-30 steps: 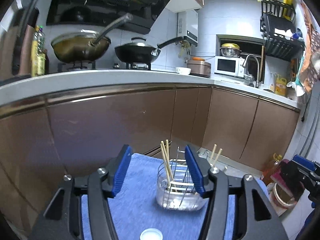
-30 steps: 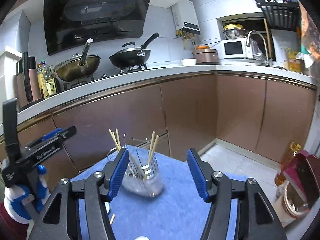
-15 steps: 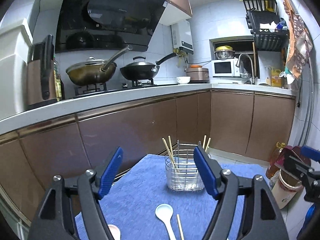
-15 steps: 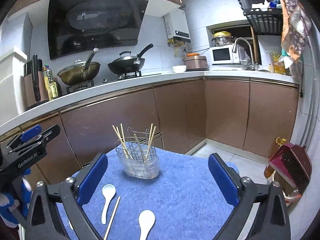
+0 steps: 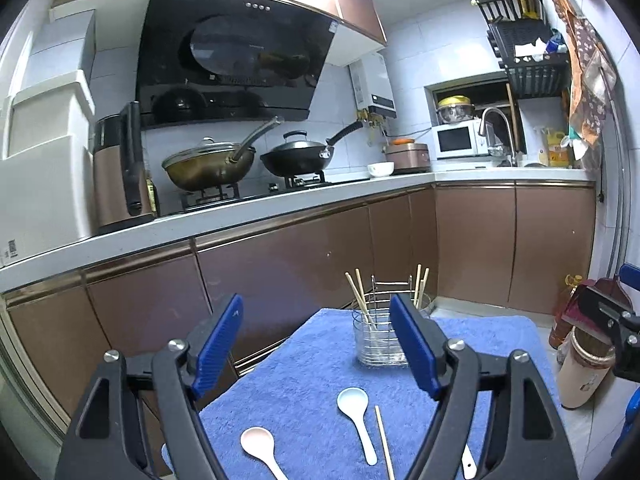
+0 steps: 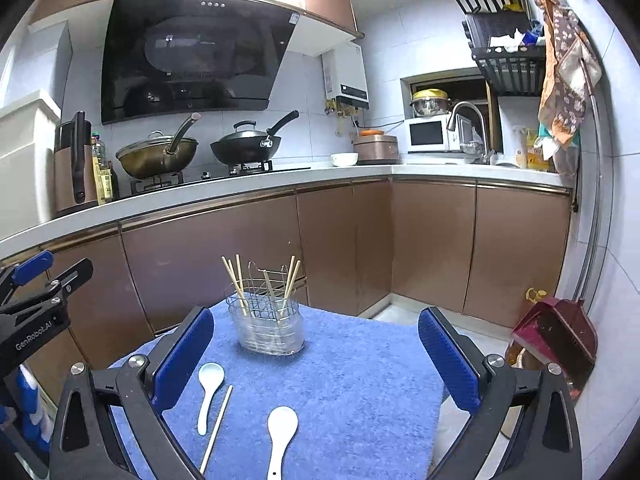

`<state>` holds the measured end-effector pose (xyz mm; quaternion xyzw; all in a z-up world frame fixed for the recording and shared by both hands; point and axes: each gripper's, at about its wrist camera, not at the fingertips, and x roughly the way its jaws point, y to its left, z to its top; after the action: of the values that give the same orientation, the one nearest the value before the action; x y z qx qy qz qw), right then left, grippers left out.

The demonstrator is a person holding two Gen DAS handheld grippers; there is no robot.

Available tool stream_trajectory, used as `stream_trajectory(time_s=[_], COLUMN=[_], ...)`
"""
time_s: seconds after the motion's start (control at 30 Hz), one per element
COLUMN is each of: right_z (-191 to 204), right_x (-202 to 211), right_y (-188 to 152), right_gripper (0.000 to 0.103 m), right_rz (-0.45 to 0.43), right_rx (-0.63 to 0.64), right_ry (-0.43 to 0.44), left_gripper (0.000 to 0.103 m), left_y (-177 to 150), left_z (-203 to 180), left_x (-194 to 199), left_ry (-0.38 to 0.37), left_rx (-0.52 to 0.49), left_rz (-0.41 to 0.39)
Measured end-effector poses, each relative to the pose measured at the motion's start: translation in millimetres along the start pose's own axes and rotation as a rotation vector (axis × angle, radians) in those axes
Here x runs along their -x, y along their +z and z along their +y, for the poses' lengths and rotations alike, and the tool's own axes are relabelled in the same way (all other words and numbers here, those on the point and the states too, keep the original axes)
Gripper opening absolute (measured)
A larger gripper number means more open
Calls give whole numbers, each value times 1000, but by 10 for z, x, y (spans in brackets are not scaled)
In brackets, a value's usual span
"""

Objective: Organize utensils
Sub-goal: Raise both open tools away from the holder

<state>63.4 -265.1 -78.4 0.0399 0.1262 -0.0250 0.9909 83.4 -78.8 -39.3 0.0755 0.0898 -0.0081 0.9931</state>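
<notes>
A clear utensil holder (image 5: 380, 340) (image 6: 266, 328) with a wire insert stands at the far end of a blue towel (image 5: 304, 372) (image 6: 360, 372), several wooden chopsticks upright in it. Nearer lie a white spoon (image 5: 356, 408) (image 6: 210, 384), a loose chopstick (image 5: 383, 440) (image 6: 218, 426), a pink spoon (image 5: 260, 446) and another white spoon (image 6: 282, 432). My left gripper (image 5: 316, 304) hangs back from the holder, its jaws opening with nothing between them. My right gripper (image 6: 316, 316) stands open wide and empty above the towel.
Brown cabinets (image 6: 224, 260) under a white counter (image 6: 240, 188) with two woks run behind the towel. Each gripper shows at the edge of the other's view. A red dustpan (image 6: 556, 336) and a bottle stand on the floor at right.
Both grippers have drawn back from the holder and their jaws have spread wider. The spoons and the loose chopstick on the towel have come into view.
</notes>
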Motion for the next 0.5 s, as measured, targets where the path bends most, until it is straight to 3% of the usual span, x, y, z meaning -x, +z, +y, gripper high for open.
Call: stream_trajectory(time_s=[0.5], right_z=[-116], right_x=[429], right_y=[-65], right_gripper=[103], right_rz=[-79], right_rx=[-72], right_ry=[10], left_gripper=[74], left_y=[-125], left_z=[211], left_x=[276], left_ry=[52], left_rx=[32], left_rz=[-19])
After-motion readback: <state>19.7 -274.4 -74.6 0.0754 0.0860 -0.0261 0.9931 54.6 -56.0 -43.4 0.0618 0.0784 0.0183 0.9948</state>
